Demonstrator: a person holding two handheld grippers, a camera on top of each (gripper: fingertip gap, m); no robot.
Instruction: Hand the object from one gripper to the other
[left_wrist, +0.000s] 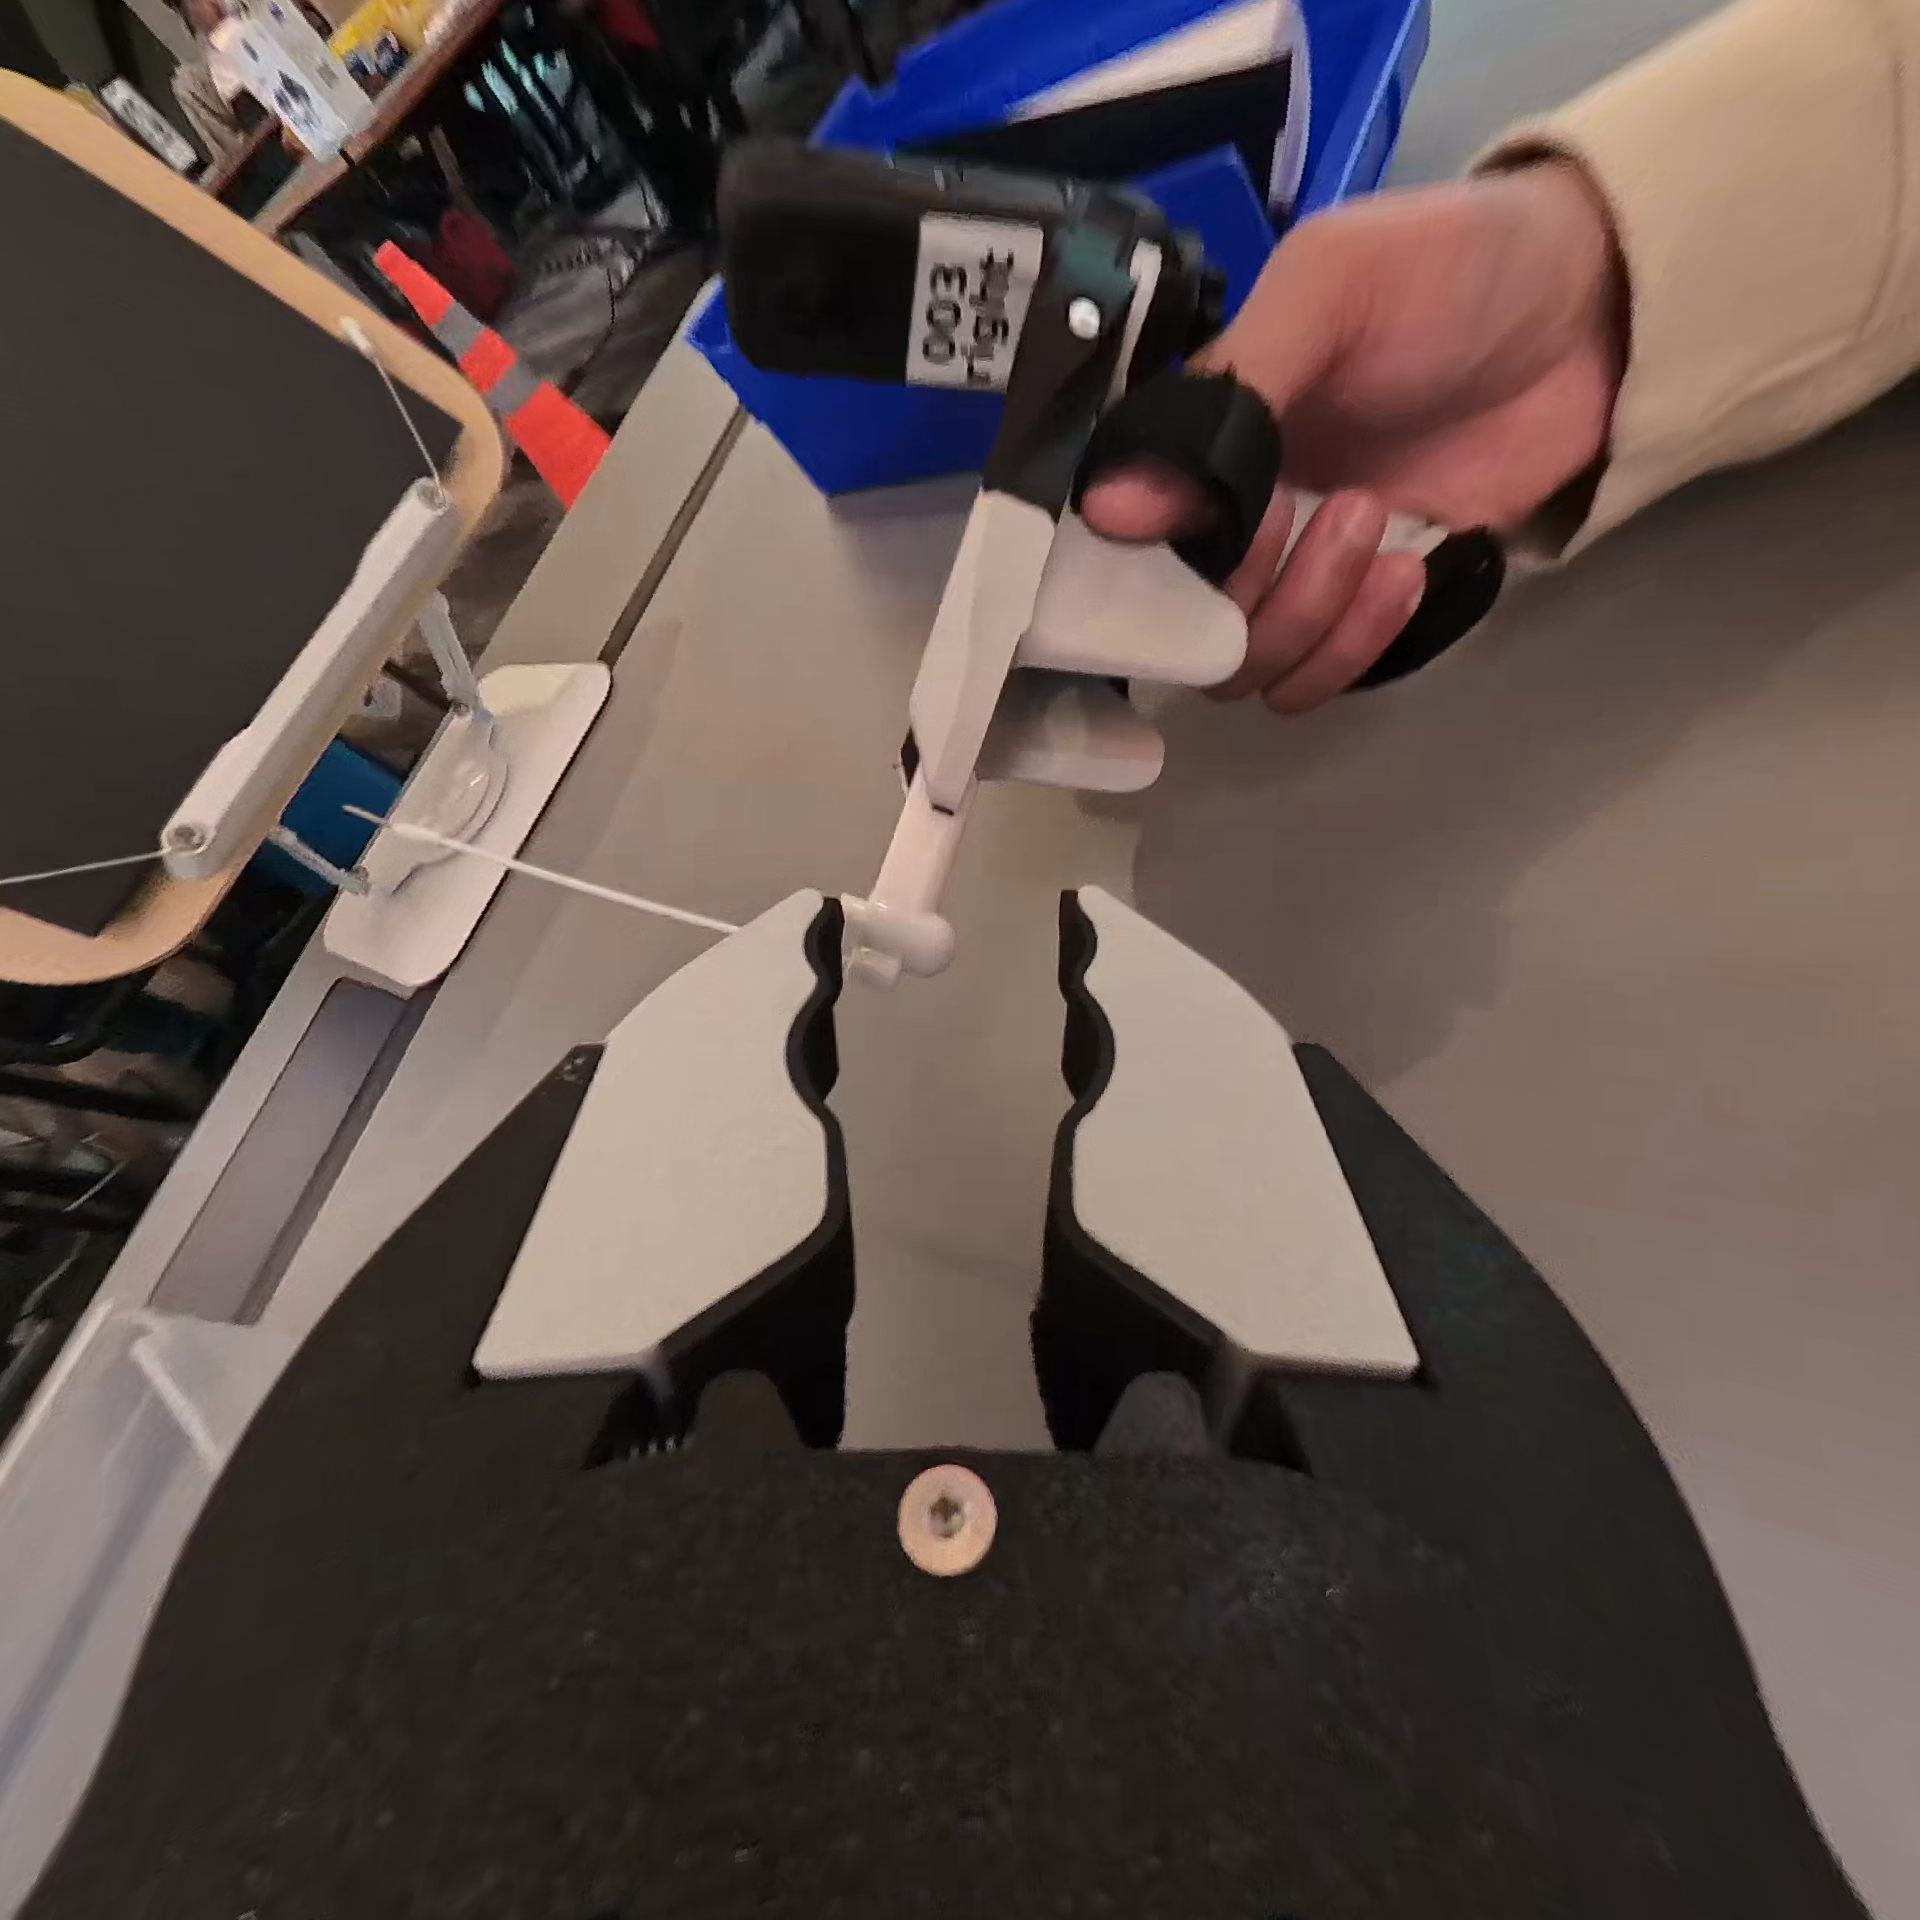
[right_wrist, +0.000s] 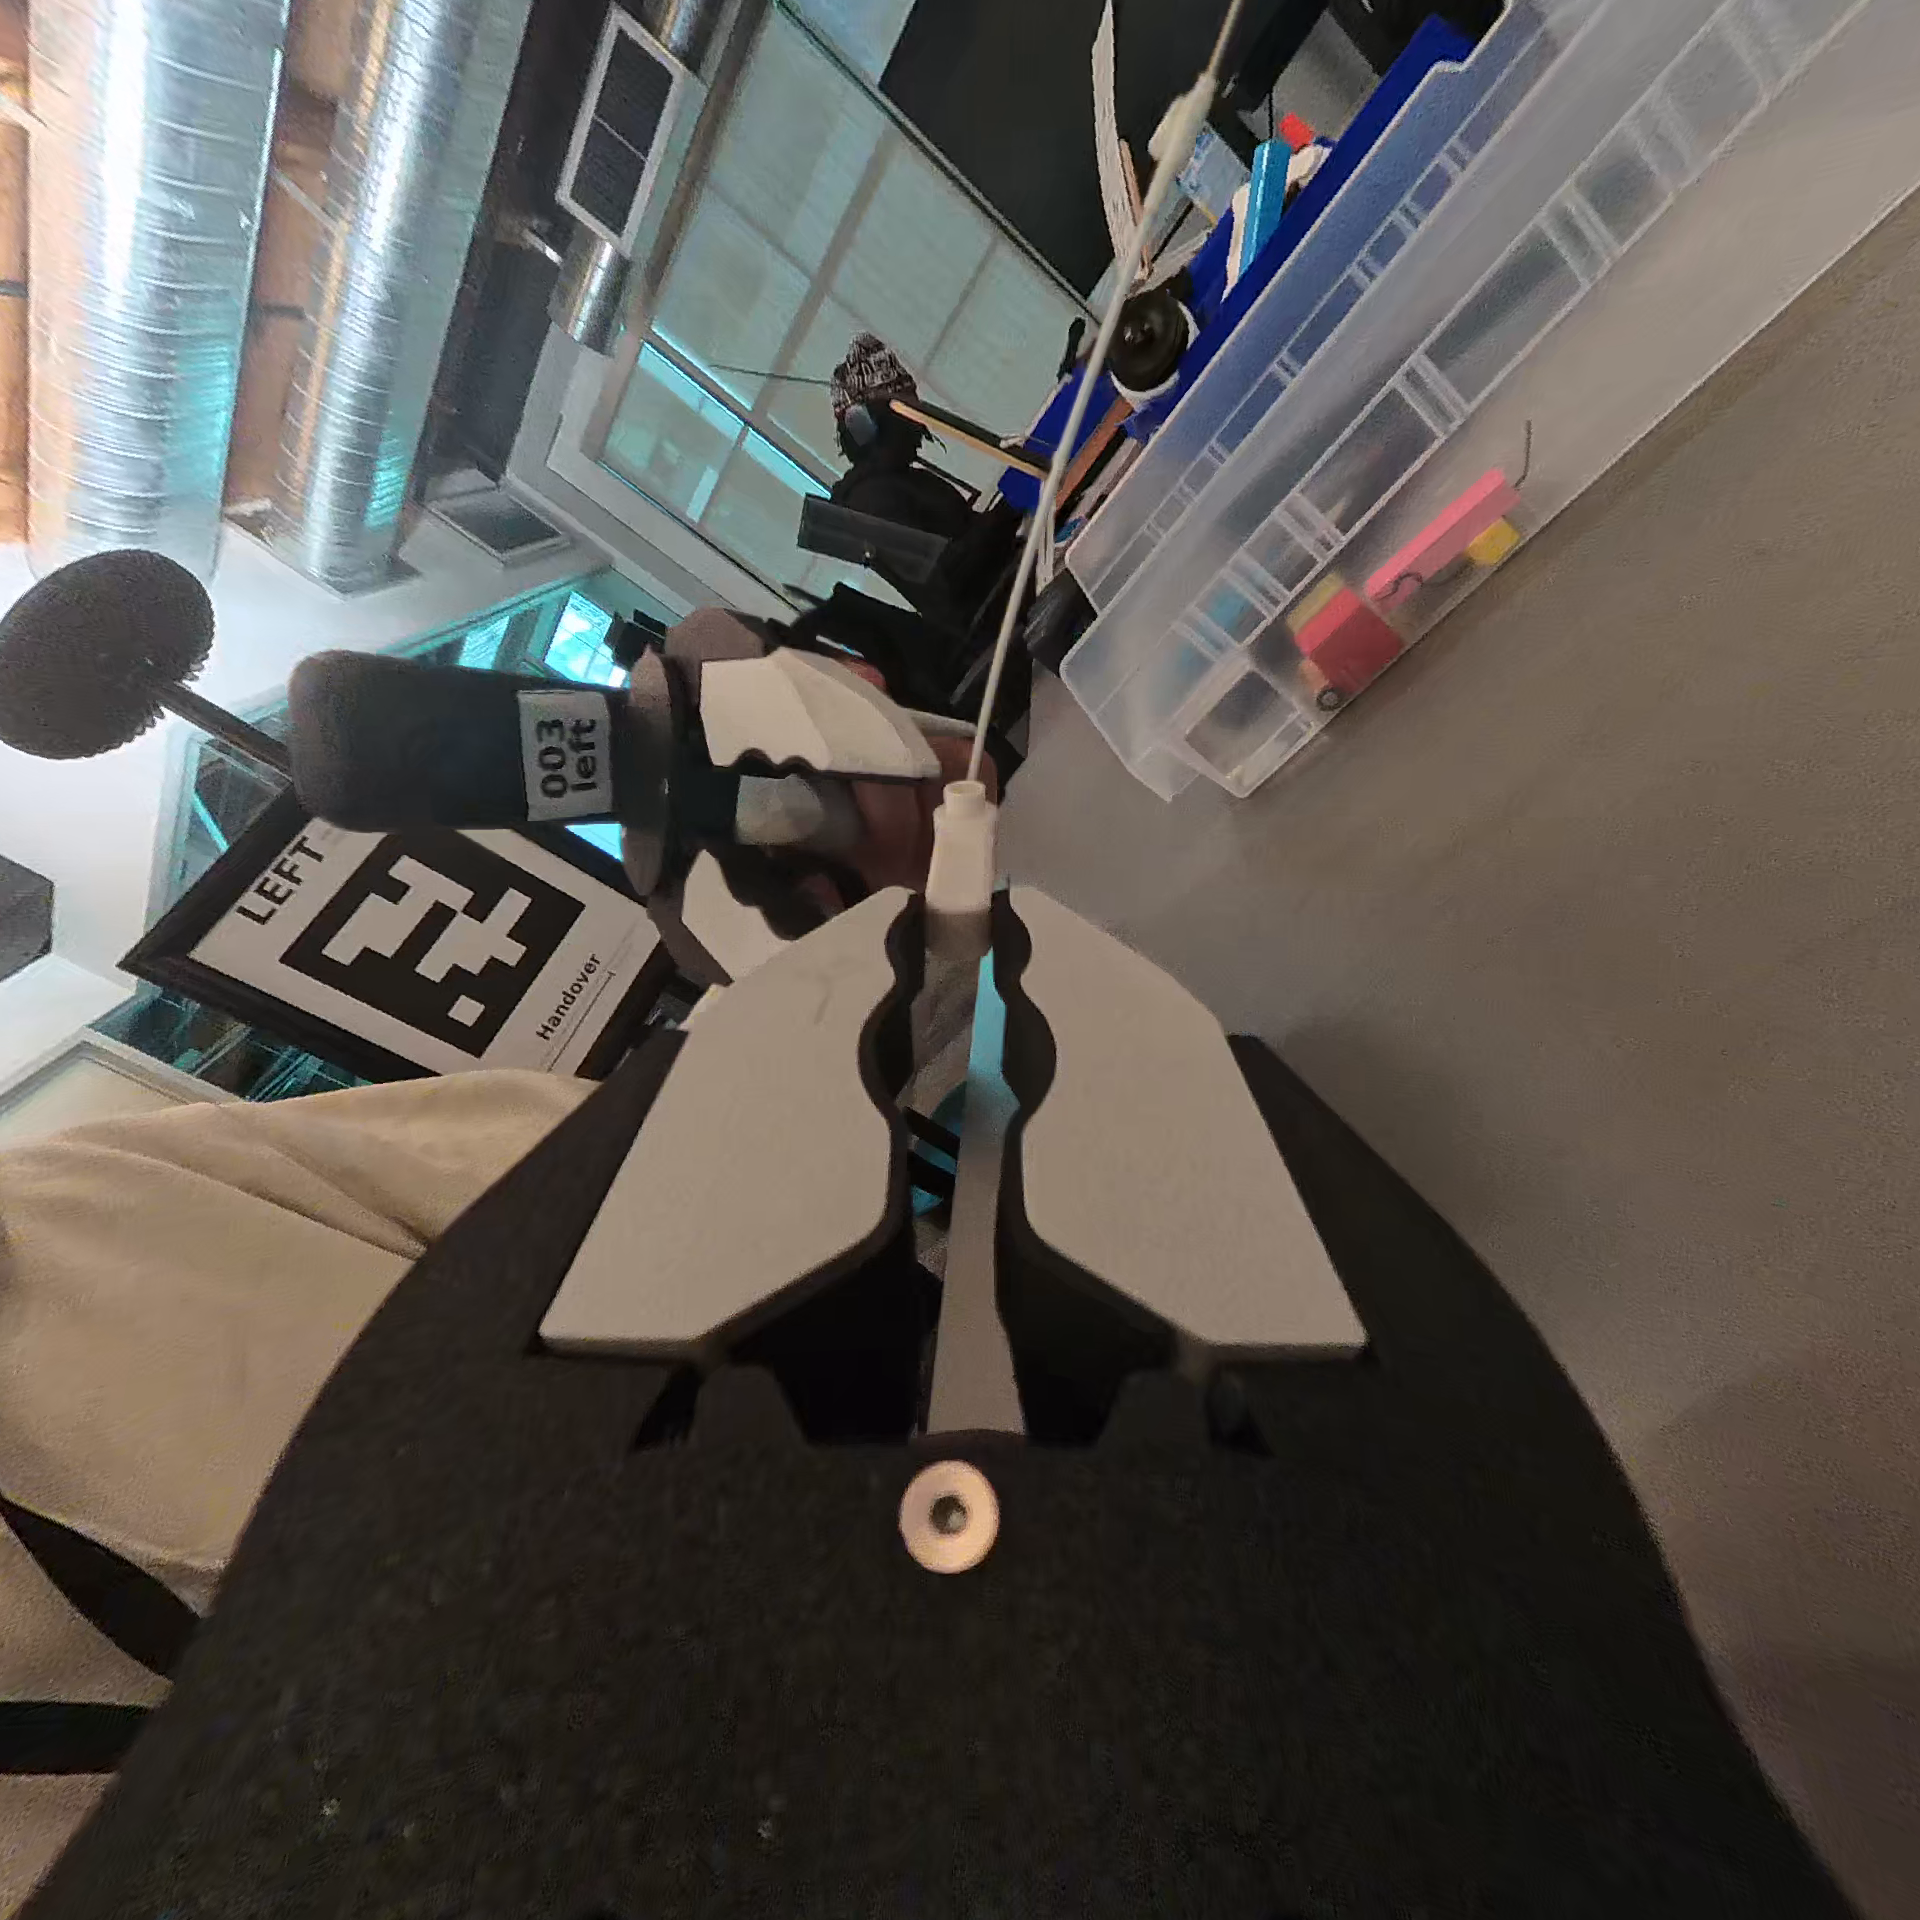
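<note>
The object is a small white plug (right_wrist: 961, 842) on a thin white cord (right_wrist: 1029, 520). My right gripper (right_wrist: 958, 904) is shut on the plug, which sticks out past the fingertips. In the left wrist view a hand (left_wrist: 1434, 343) holds the right gripper (left_wrist: 943, 774) pointing down, with the plug's end (left_wrist: 902, 940) between my left gripper's fingertips, close to the left one. The cord (left_wrist: 582, 883) runs off to the left. My left gripper (left_wrist: 945, 914) is open, its jaws apart on either side of the plug. It also shows in the right wrist view (right_wrist: 821, 743).
All this is above a grey table (left_wrist: 1507, 987). A blue bin (left_wrist: 904, 436) stands behind. A black board with a tan rim (left_wrist: 156, 468) and a white bracket (left_wrist: 468, 821) are at left. A clear compartment box (right_wrist: 1455, 364) holds coloured blocks (right_wrist: 1351, 634). A marker sign (right_wrist: 416, 935) stands far off. My two grippers' fingertips are within a few centimetres of each other.
</note>
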